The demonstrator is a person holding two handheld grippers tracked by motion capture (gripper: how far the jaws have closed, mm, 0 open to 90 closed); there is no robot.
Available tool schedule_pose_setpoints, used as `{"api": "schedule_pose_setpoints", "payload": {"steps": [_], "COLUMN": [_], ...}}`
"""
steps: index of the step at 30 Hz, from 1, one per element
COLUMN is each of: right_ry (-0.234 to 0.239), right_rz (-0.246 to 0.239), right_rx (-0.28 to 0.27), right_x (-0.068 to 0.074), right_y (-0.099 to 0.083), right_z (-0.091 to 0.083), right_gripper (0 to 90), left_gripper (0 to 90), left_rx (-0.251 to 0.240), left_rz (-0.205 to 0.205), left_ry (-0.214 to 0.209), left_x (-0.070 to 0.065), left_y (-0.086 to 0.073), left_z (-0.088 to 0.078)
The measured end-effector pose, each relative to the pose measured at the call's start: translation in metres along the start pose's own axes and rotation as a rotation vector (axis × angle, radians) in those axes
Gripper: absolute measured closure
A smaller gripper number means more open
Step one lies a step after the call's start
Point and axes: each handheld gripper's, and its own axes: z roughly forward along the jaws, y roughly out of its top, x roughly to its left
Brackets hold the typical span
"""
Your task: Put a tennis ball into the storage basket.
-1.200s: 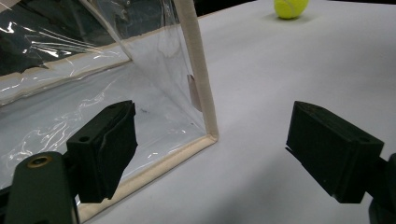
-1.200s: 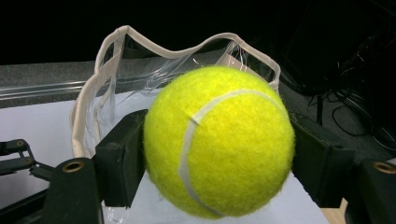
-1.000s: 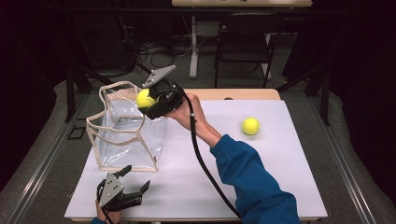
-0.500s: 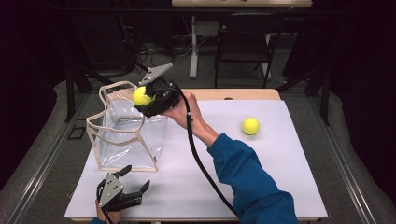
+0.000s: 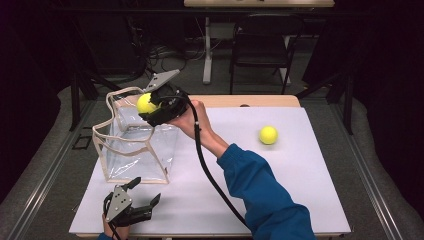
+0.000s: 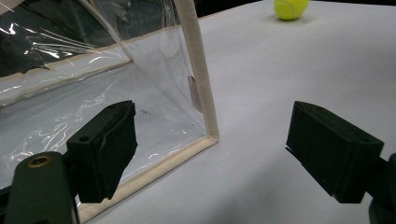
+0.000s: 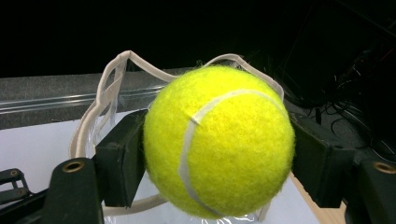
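This looks like a lab or test room, not a home. A desk [image 5: 300, 190] with a plain white top stands on a grey floor mat [image 5: 45, 175] in a dark room. Behind it, far off, are a black folding chair [image 5: 262, 50], the leg of another table [image 5: 207, 50] and loose cables [image 5: 165, 52] on the floor.

Overhead light is brightening the white bench [image 5: 300, 190]; surroundings are staying dark, glare is streaking the clear bag [image 6: 56, 42].
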Motion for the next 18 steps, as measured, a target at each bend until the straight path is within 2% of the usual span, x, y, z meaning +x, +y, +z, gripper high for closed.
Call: {"api": "schedule_pose_setpoints", "payload": {"steps": [18], "right_ry": [-0.006], "right_rz": [-0.014], "right_rx": [-0.013], "right_x": [0.0089], "right_y": [0.0041], "right_z": [0.0104], "right_gripper": [26.1], "left_gripper": [16.2], "left_rx": [0.001], "left_rz": [-0.001], "left_ry": [-0.002], "left_x": [0.0002], "left_y": [0.0000], "left_z": [-0.0001]}}
